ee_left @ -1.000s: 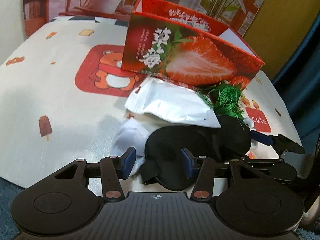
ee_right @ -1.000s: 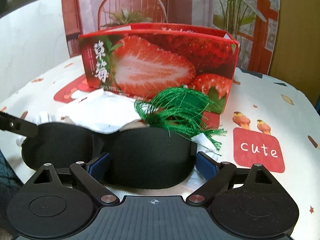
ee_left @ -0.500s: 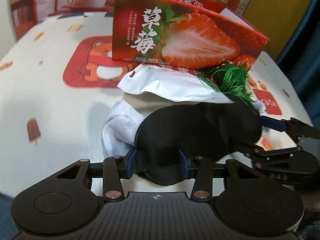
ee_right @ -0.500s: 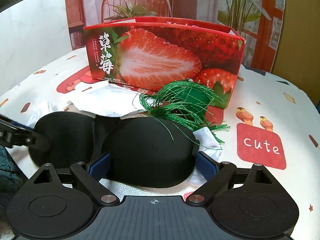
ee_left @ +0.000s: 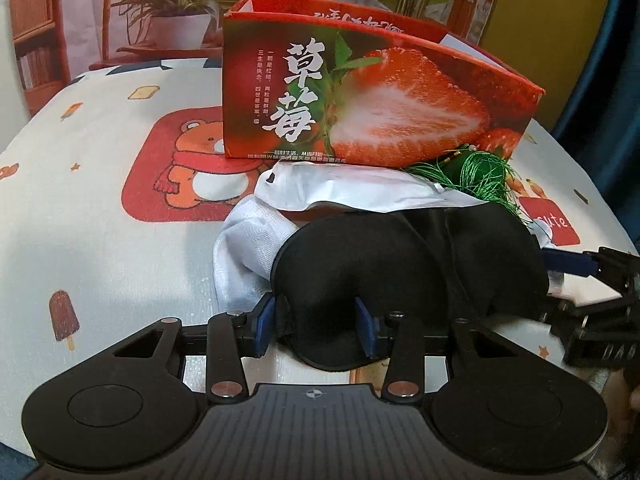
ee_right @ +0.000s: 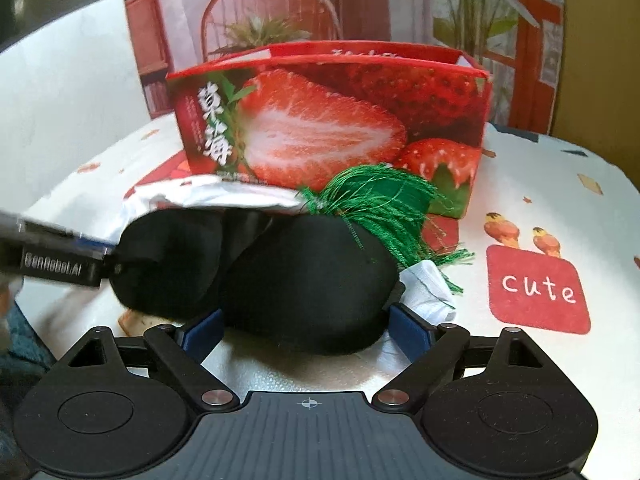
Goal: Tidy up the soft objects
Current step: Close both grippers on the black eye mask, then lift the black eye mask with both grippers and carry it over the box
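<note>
I am grabbing the black eye mask to put it away

My left gripper (ee_left: 316,328) has just been closing and now pinches one end of the eye mask (ee_left: 400,264), while my right gripper (ee_right: 304,326) is open wide, with the other end of the mask sitting between its fingers, not squeezed. The mask lies on a pile in front of the strawberry box (ee_left: 360,100), with a white cloth (ee_left: 244,248), a silver packet (ee_left: 344,192) and a green tassel (ee_right: 384,208). I think the next move is to close my right fingers, lift the mask with both hands and drop it in the open box. The tablecloth (ee_left: 100,200) is white with a bear and ice lollies, and behind it are plants and a yellow wall
</note>
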Available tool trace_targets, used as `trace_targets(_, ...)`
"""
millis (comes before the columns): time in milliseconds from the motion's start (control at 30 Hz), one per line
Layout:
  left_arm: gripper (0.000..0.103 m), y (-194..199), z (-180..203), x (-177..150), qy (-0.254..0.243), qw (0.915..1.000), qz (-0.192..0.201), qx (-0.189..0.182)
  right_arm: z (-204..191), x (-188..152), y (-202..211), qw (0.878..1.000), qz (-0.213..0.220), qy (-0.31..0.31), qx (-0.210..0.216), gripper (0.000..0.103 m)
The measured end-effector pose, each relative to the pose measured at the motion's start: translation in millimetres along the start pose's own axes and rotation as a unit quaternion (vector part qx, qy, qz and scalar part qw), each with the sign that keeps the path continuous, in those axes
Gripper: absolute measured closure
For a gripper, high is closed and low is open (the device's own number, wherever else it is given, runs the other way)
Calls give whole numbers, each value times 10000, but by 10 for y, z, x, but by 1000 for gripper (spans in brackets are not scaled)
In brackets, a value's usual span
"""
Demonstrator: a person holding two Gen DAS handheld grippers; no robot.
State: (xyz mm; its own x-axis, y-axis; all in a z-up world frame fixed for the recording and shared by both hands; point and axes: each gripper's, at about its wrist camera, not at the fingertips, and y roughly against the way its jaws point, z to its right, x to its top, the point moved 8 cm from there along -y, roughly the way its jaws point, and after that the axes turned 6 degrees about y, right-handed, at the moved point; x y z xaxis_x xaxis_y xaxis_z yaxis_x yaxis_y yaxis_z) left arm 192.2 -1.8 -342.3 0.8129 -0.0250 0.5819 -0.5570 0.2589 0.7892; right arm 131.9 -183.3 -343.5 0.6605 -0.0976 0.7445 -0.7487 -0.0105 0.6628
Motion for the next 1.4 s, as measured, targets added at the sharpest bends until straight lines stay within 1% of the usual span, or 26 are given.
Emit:
trace_targets(167, 58, 7, 3, -21, -38, 10000, 47, -10, 125, 83, 81, 9986, 293, -430, 95, 17)
trace_targets(267, 58, 13, -3, -24, -27, 10000, 65, -35, 215, 103, 70, 9969, 342, -695, 101, 24)
trace_targets(300, 58, 15, -3, -24, -29, 10000, 67, -42, 241, 99, 51, 9966, 330, -750, 88, 30)
trace_targets(333, 58, 16, -4, -25, -33, 10000, 68, -47, 260, 82, 34, 9967, 305, -754, 45, 41)
trace_targets(400, 59, 22, -9, -34, -37, 10000, 69, -44, 258, 49, -5, 9982, 172, -556, -158, 54)
trace_targets(567, 59, 40, 6, -54, -94, 9999, 55, -16, 140, 73, 56, 9992, 250, -316, -74, 59)
trace_targets(767, 59, 50, -7, -61, -90, 9999, 55, -49, -37, 168, 183, 9980, 543, -116, 313, 62)
trace_targets(867, 58, 54, -12, -65, -90, 9999, 57, -58, -149, 210, 243, 9965, 672, 31, 500, 68)
trace_targets(900, 58, 55, -14, -64, -82, 9999, 57, -64, -186, 220, 253, 9961, 691, 97, 544, 72)
trace_targets(933, 58, 56, -16, -64, -74, 9999, 57, -70, -215, 219, 252, 9960, 673, 168, 559, 76)
trace_targets(1000, 58, 59, -15, -64, -52, 9999, 55, -73, -256, 207, 241, 9959, 626, 256, 598, 80)
trace_targets(1167, 58, 93, -16, -65, 48, 9999, 80, -144, -281, 192, 218, 9961, 573, 308, 588, 82)
trace_targets(1267, 62, 149, -15, -48, 82, 9996, 188, -197, -229, 187, 211, 9970, 558, 220, 490, 82)
trace_targets(1333, 68, 192, -9, -30, 107, 9993, 264, -222, -199, 175, 206, 9974, 539, 169, 440, 82)
trace_targets(1400, 71, 244, 5, -14, 127, 9990, 347, -263, -190, 170, 202, 9976, 519, 156, 424, 82)
